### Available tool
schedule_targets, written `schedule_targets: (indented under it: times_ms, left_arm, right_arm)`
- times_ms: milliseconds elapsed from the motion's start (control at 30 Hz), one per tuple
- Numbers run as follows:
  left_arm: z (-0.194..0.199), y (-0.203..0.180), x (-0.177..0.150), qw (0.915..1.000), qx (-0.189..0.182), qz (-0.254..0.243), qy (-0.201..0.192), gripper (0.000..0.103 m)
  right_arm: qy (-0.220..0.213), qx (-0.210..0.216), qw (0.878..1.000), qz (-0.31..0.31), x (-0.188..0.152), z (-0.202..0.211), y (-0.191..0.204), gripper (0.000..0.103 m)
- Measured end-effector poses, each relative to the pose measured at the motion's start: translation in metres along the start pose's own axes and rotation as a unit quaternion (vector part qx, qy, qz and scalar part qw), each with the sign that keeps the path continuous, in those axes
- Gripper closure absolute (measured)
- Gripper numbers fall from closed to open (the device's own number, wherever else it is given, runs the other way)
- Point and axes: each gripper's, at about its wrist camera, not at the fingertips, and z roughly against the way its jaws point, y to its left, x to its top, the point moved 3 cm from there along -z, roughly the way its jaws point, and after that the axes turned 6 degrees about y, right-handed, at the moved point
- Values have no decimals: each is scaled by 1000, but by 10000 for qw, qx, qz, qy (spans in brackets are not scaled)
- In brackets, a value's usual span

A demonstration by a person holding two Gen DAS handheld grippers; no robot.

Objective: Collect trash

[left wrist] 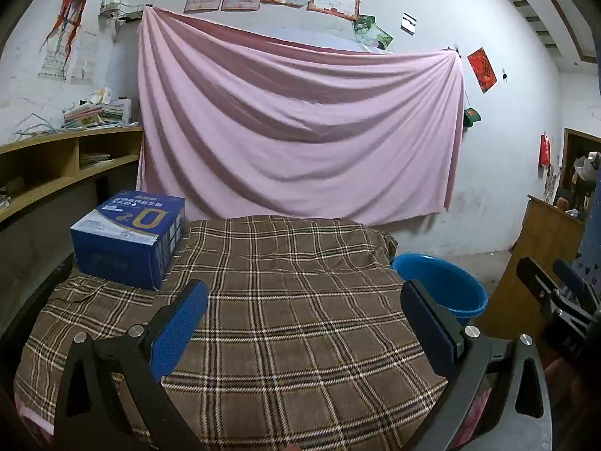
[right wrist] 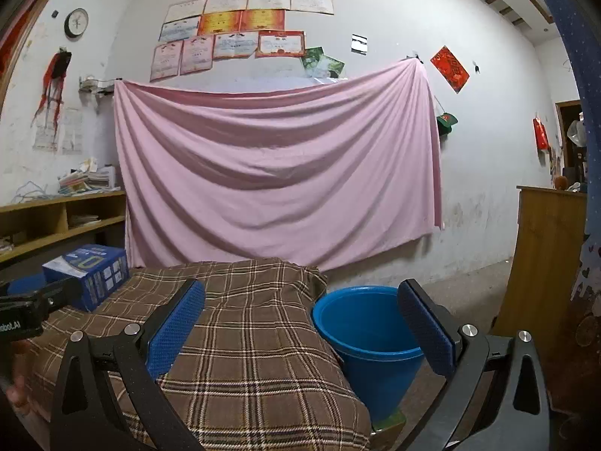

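A blue carton (left wrist: 129, 238) stands at the far left of a table covered in brown plaid cloth (left wrist: 285, 300); it also shows in the right wrist view (right wrist: 90, 272). A blue plastic bucket (right wrist: 366, 342) stands on the floor at the table's right end, also in the left wrist view (left wrist: 443, 285). My left gripper (left wrist: 304, 332) is open and empty above the cloth. My right gripper (right wrist: 300, 332) is open and empty above the table's right edge and the bucket. No loose trash shows on the cloth.
A pink sheet (left wrist: 300, 127) hangs on the wall behind the table. Wooden shelves (left wrist: 56, 165) with books run along the left. A wooden cabinet (right wrist: 544, 263) stands to the right of the bucket. The other gripper shows at the right edge (left wrist: 559, 300).
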Motion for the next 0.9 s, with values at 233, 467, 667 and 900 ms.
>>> schedule_targets:
  times_ms: [233,467,667,900]
  left_arm:
    - [1,5,-12,9998,126,-109,-128,3]
    - [-15,12,-31,9997,164,-113,-128,3]
    - [-25,17,-44,9997,129,67,-173,3]
    - [-29,25,-48,9994,273,98,-200,3]
  right_arm:
    - [32,-74,9999,-71,-11,0,7,0]
    - [-39,-124,9995,-285,-27,-1,5,0]
    - [203,-242,9994,-147,-42,-14,5,0]
    - [282,-251,9993,1,-49,-17,9,0]
